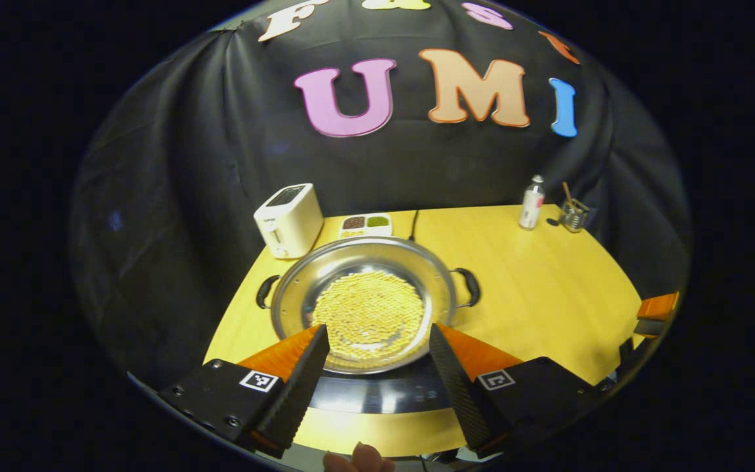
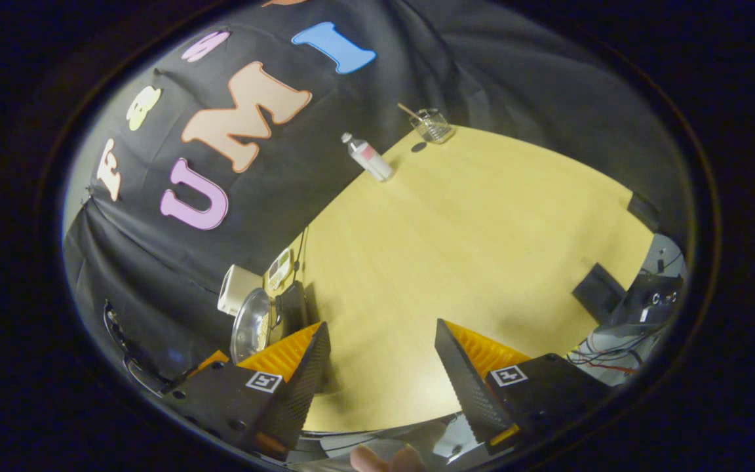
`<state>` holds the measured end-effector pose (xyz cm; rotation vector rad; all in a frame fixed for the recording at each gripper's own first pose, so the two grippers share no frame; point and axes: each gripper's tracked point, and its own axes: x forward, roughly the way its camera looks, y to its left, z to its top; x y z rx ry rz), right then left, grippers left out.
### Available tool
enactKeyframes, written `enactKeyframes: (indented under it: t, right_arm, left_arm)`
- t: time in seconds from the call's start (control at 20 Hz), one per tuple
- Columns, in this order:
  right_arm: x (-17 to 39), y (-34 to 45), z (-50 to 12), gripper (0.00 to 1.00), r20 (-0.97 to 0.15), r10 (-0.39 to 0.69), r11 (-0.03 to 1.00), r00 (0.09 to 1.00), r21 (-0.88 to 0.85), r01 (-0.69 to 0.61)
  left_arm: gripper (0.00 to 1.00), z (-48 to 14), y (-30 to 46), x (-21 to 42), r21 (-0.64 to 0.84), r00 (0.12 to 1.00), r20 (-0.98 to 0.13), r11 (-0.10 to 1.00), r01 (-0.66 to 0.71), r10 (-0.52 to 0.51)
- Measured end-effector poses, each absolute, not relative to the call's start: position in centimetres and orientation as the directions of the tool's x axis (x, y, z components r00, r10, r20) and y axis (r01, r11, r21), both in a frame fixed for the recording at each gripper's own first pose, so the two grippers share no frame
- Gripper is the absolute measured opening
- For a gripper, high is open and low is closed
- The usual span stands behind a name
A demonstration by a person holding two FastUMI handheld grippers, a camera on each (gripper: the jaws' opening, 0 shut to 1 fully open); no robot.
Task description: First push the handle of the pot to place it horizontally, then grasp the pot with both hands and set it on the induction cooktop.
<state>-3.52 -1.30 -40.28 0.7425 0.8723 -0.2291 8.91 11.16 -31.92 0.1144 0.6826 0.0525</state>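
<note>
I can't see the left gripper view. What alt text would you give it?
A steel pot of yellow grains sits on a dark cooktop on a wooden table, its two handles out to the sides. The left gripper is open in front of it. Behind stand a white toaster, a small tray, a bottle and a glass.

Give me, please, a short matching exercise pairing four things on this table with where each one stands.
Things:
1. pot
2. toaster
3. bottle
4. divided dish

Places:
A. far right of the table, beside a small glass holder
B. on the induction cooktop, in front of the left tool
C. behind the pot, right of the toaster
D. back left corner of the table

Pairs: 1-B, 2-D, 3-A, 4-C
</note>
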Motion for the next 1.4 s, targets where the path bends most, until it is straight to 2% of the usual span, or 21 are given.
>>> enactKeyframes:
  t: [0.15, 0.35, 0.55, 0.75, 0.9, 0.95, 1.0, 1.1, 1.15, 1.2, 1.35, 1.4]
  right_arm:
    - [-4.8, -3.4, -36.9, 0.99, -0.722, 0.039, 0.789, 0.690, 0.446, 0.422]
    - [-5.5, -4.5, -31.4, 0.98, -0.615, -0.082, 0.877, 0.785, 0.329, 0.349]
    - [-6.3, -2.0, -25.4, 1.00, -0.518, -0.105, 0.911, 0.849, 0.293, 0.291]
    - [-7.8, 1.4, -20.1, 0.98, -0.431, -0.111, 0.944, 0.896, 0.238, 0.231]
    - [-8.1, 4.6, -15.8, 0.98, -0.323, -0.106, 0.973, 0.940, 0.162, 0.165]
    - [-7.9, 5.8, -14.7, 0.88, -0.288, -0.099, 0.980, 0.953, 0.141, 0.144]
    - [-7.5, 6.8, -13.8, 0.88, -0.256, -0.091, 0.985, 0.962, 0.121, 0.125]
    - [-6.6, 8.6, -13.1, 0.88, -0.237, -0.060, 0.989, 0.970, 0.116, 0.090]
    - [-6.2, 9.4, -12.6, 0.89, -0.228, -0.043, 0.989, 0.973, 0.131, 0.074]
    - [-5.7, 9.8, -12.1, 0.89, -0.219, -0.030, 0.988, 0.975, 0.143, 0.062]
    - [-4.1, 9.1, -11.9, 0.88, -0.204, 0.001, 0.987, 0.979, 0.155, 0.031]
    - [-3.7, 8.4, -11.9, 0.88, -0.199, 0.004, 0.988, 0.980, 0.151, 0.027]
  left_arm:
    - [0.94, -28.4, 6.5, 8.7, 0.085, 0.827, -0.563, 0.995, 0.052, 0.005]
    - [0.94, -21.4, 1.7, 8.3, 0.044, 0.909, -0.402, 0.989, 0.143, -0.113]
    - [0.94, -15.4, 1.3, 5.5, 0.041, 0.948, -0.269, 0.982, 0.185, -0.168]
    - [0.93, -11.8, 4.6, 1.4, 0.029, 0.971, -0.183, 0.986, 0.164, -0.156]
    - [0.93, -10.4, 7.7, 0.0, 0.013, 0.982, -0.138, 0.991, 0.133, -0.130]
    - [0.93, -10.0, 9.2, -0.4, 0.018, 0.986, -0.130, 0.994, 0.106, -0.103]
    - [0.92, -9.5, 10.6, -0.9, 0.016, 0.990, -0.118, 0.997, 0.078, -0.076]
    - [0.92, -8.4, 12.6, -1.6, 0.008, 0.995, -0.093, 0.999, 0.038, -0.037]
    - [0.87, -8.0, 13.3, -1.8, 0.018, 0.996, -0.081, 1.000, 0.021, -0.019]
    - [0.92, -7.5, 13.8, -1.9, 0.034, 0.998, -0.068, 0.999, 0.007, -0.004]
    - [0.93, -6.6, 12.8, -1.7, 0.085, 0.999, -0.047, 0.996, -0.014, 0.018]
    - [0.88, -6.3, 11.7, -1.5, 0.079, 0.999, -0.041, 0.997, -0.006, 0.009]
